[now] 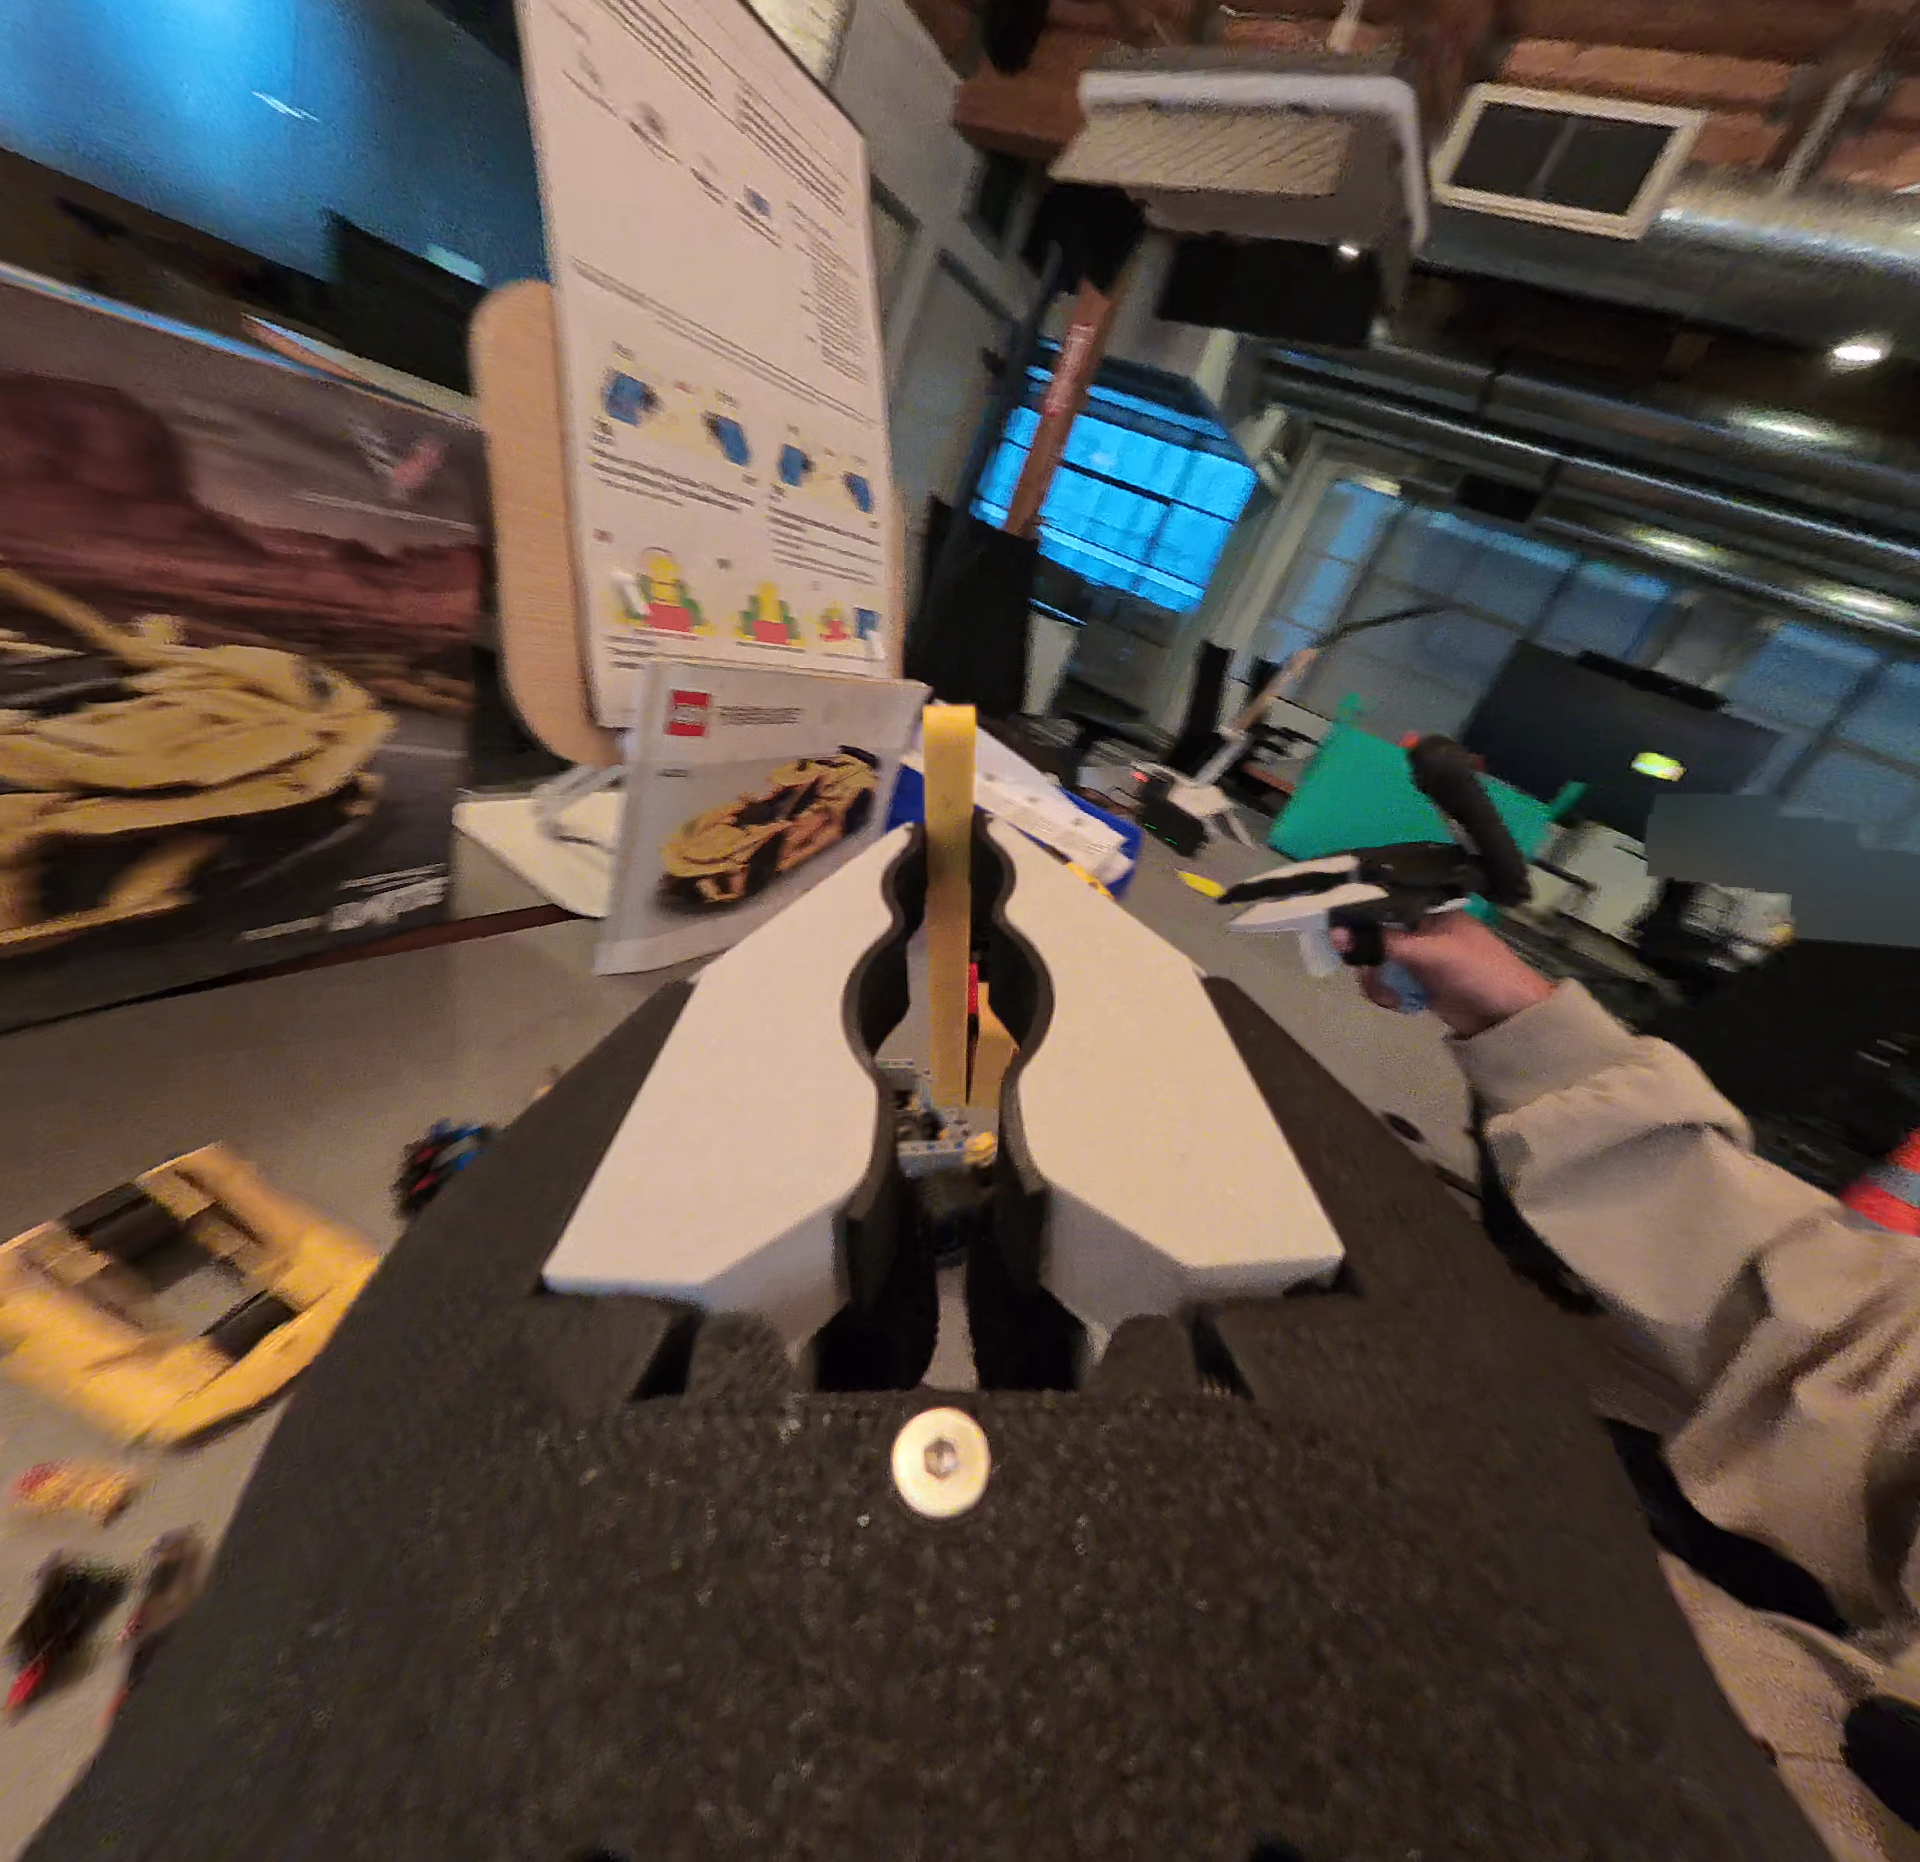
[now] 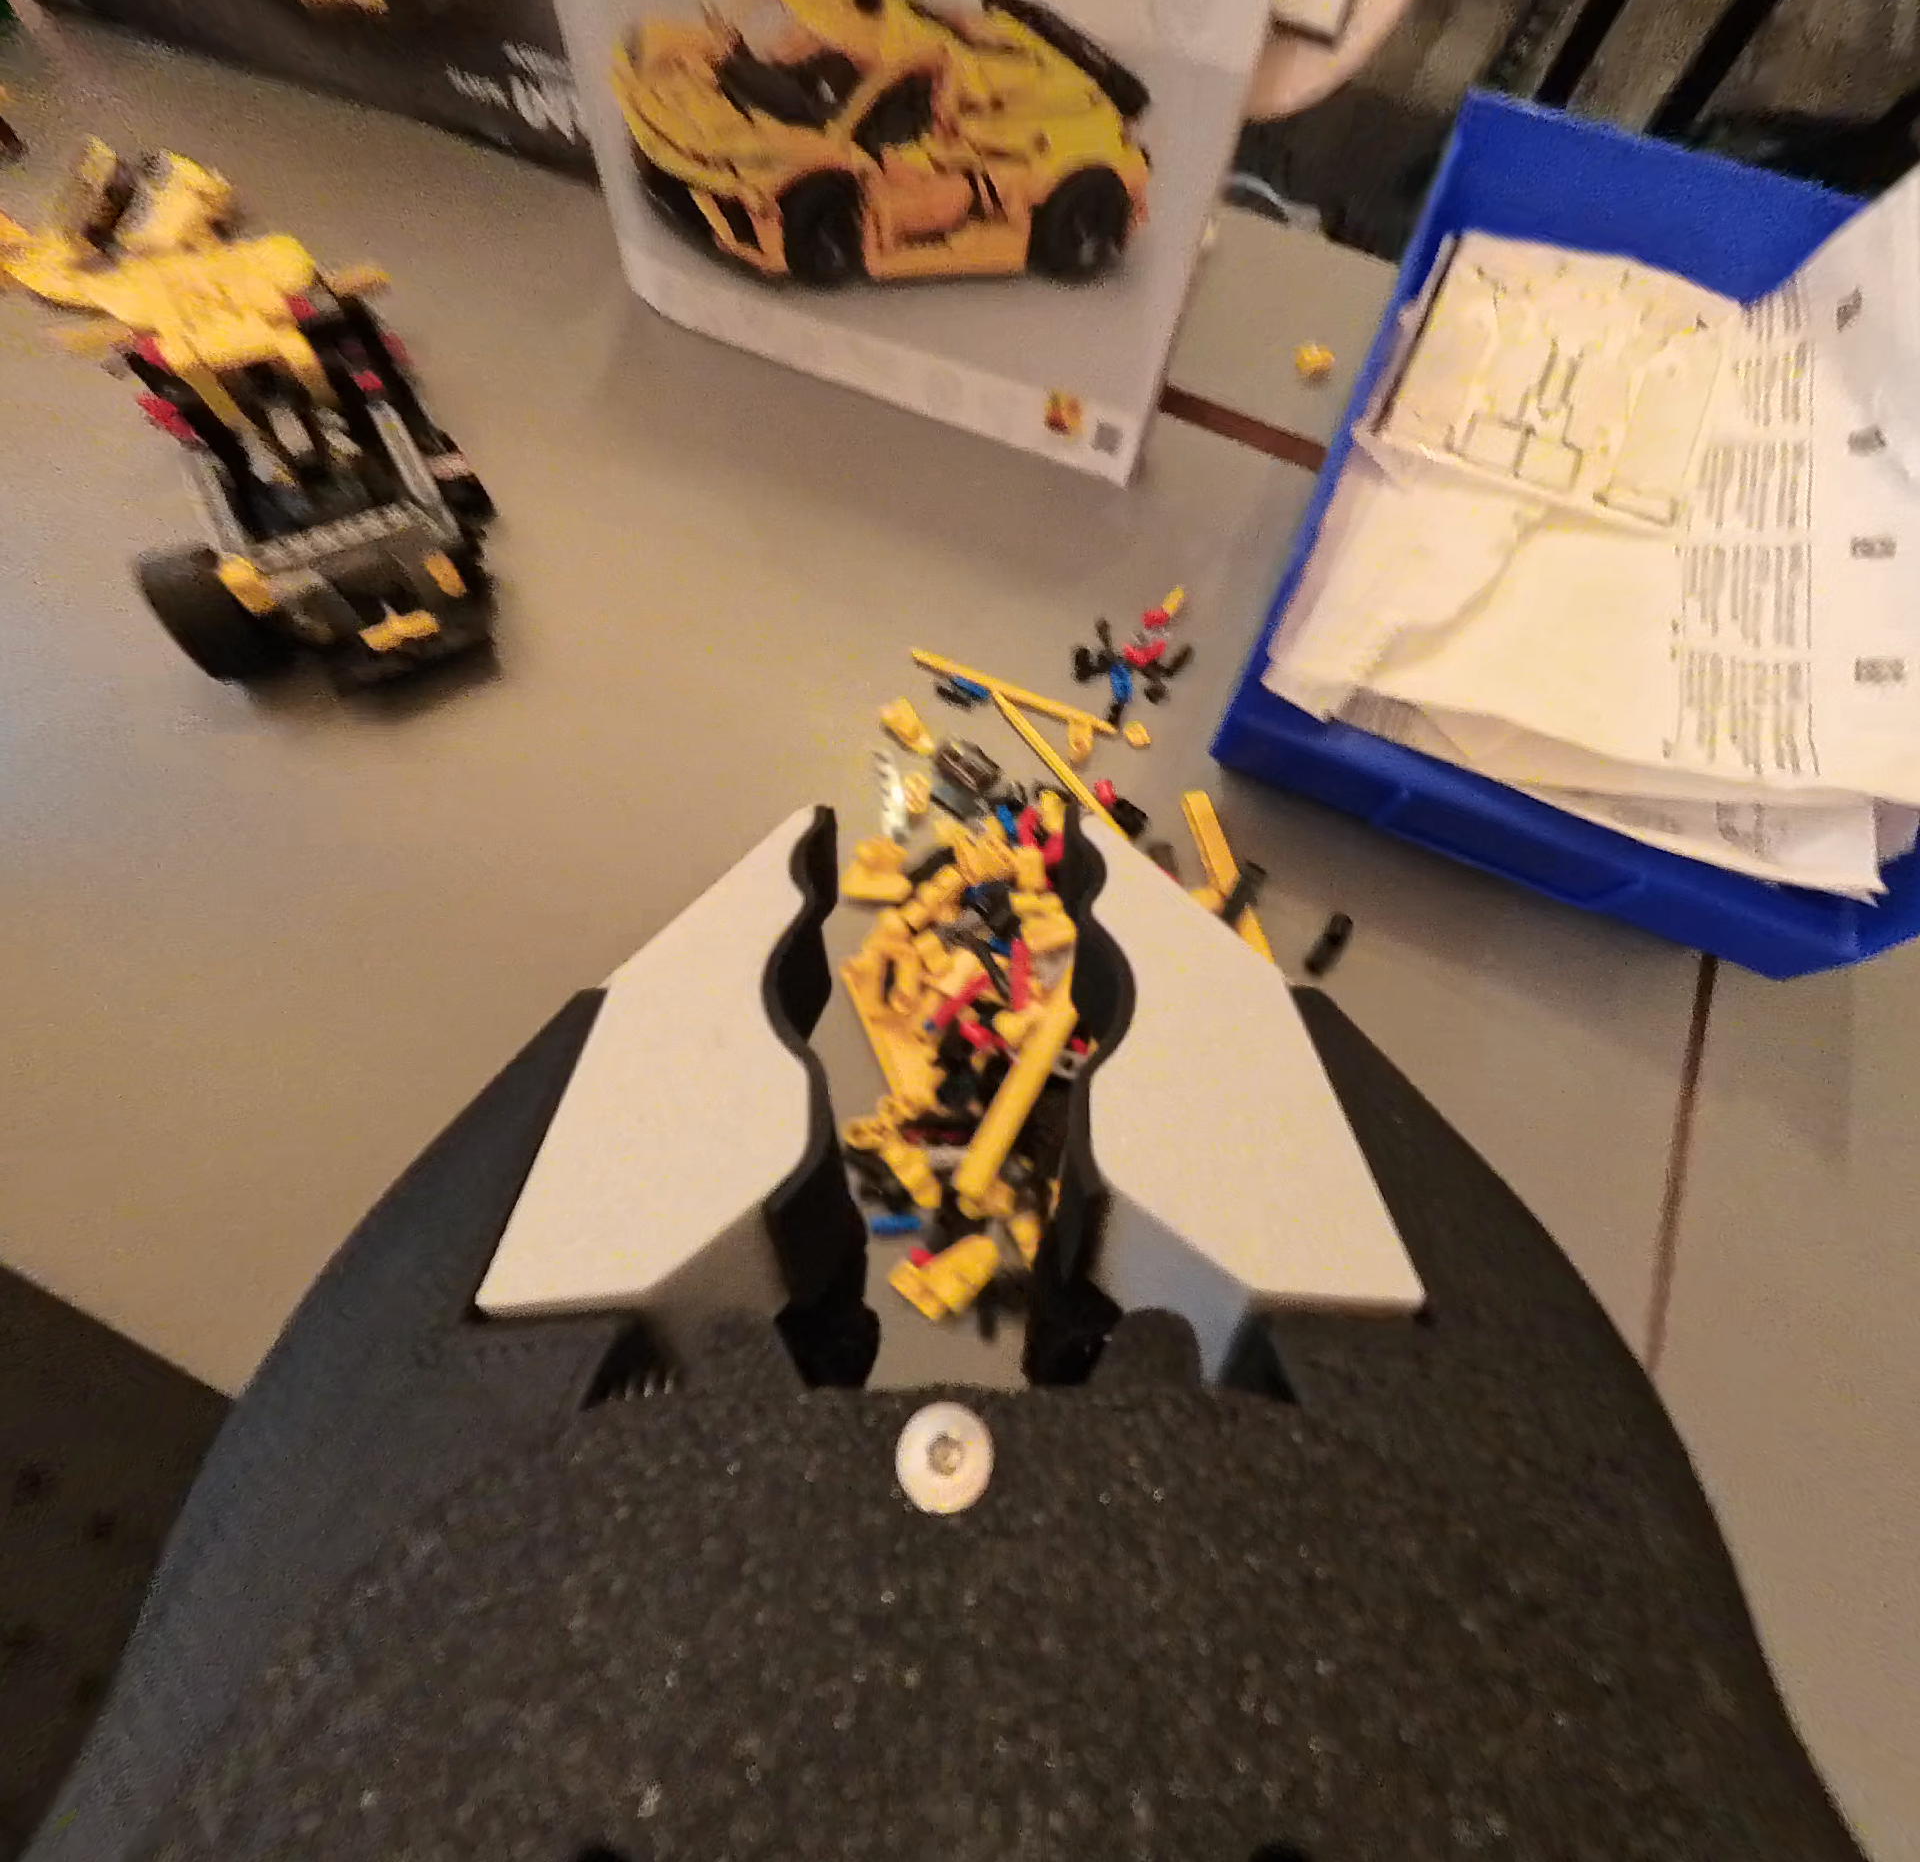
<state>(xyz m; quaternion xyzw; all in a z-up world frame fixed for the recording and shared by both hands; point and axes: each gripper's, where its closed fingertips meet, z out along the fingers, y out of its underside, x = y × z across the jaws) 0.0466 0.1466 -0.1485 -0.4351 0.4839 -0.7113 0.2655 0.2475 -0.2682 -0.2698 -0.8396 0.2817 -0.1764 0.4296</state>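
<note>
Left gripper (image 1: 951, 856) clamps a small brick subassembly with yellow beam (image 1: 948, 898). Right gripper (image 2: 951, 846) hangs parted, empty, above loose brick pile (image 2: 966, 1033); part-built yellow car (image 2: 281, 472) at ten o'clock.

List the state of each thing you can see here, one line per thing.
left gripper: shut on yellow brick assembly, held upright
right gripper: open, empty, above loose brick pile
toy car: part built, on table
blue bin: holds paper sheets
booklet: propped upright

Left wrist view faces level across the grey table (image 1: 312, 1064); right looks steeply down, both sharing the booklet (image 2: 894, 202).
</note>
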